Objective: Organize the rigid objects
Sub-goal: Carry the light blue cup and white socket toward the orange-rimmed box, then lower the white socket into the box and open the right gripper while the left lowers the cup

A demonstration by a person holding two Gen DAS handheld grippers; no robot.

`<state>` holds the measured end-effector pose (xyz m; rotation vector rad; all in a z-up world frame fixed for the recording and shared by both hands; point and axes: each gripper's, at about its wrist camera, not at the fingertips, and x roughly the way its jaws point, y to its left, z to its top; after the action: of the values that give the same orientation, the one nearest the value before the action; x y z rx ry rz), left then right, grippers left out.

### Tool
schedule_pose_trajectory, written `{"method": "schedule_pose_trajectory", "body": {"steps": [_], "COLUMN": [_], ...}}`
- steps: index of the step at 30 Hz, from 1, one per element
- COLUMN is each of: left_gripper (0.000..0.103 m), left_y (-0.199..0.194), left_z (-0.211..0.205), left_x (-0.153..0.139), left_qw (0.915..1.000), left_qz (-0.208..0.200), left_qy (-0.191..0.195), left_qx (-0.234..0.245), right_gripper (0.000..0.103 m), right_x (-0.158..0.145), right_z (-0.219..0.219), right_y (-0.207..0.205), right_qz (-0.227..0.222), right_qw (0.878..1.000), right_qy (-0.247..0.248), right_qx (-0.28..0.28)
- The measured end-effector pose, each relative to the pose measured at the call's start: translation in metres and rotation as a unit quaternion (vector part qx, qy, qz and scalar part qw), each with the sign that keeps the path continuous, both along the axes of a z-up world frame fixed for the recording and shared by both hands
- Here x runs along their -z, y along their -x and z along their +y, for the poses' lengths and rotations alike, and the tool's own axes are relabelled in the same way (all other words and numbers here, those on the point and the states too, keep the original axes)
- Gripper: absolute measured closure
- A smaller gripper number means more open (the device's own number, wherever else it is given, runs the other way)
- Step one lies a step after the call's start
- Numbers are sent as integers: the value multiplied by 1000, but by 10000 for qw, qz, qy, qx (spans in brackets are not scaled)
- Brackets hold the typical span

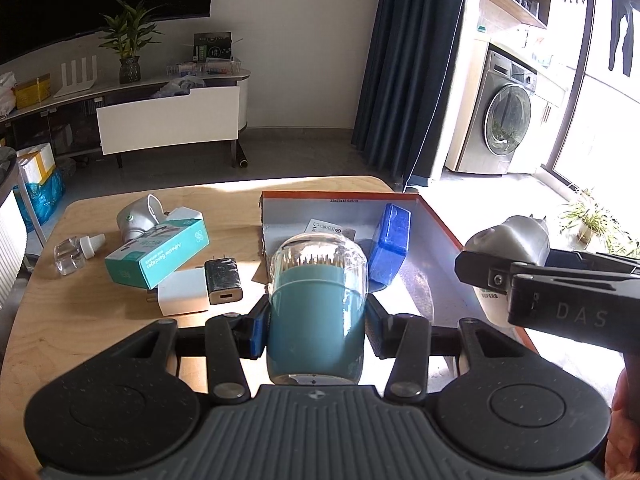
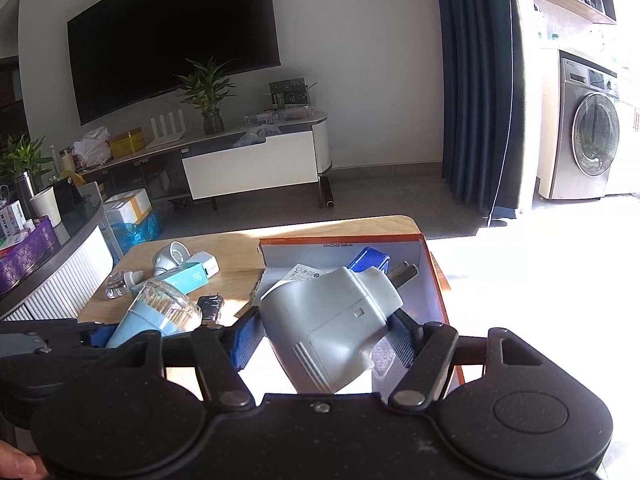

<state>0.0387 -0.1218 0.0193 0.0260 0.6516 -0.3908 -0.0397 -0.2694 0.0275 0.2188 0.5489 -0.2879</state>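
Pale wooden table [image 1: 100, 312]: smooth, matt grain; orange-rimmed cardboard box [image 1: 440, 216] on its right side has a dull grey paper-like inside. Teal plastic toothpick jar [image 1: 316, 312] has a matt body under a clear glossy dome; grey plastic plug-in device [image 2: 328, 328] is smooth, satin, with ribbed vents near its base. Far left, teal cardboard bandage carton [image 1: 160, 252] looks slightly glossy; black glossy charger block [image 1: 223, 280] reflects light, small clear glassy bottle [image 1: 74, 256] shines.
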Motion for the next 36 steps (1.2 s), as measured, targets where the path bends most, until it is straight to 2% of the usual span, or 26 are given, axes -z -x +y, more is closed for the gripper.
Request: {"method": "schedule_pose_trajectory", "body": {"steps": [21,36], "left_gripper": [56,56], "left_y": [-19,-34], "left_z": [-34,-45], "left_x": [11,20], "left_qw": [9997,9993], "left_qz": [136,286], "left_qy": [-53,-94], "left_qx": [171,213], "right_gripper": [24,24], "right_x": [10,26], "right_z": [-34,-54], "right_y": [-13,-46], "right_qz": [184,535], "right_qw": [9997,9985], "right_qy": [46,134], "right_qx": [172,74]}}
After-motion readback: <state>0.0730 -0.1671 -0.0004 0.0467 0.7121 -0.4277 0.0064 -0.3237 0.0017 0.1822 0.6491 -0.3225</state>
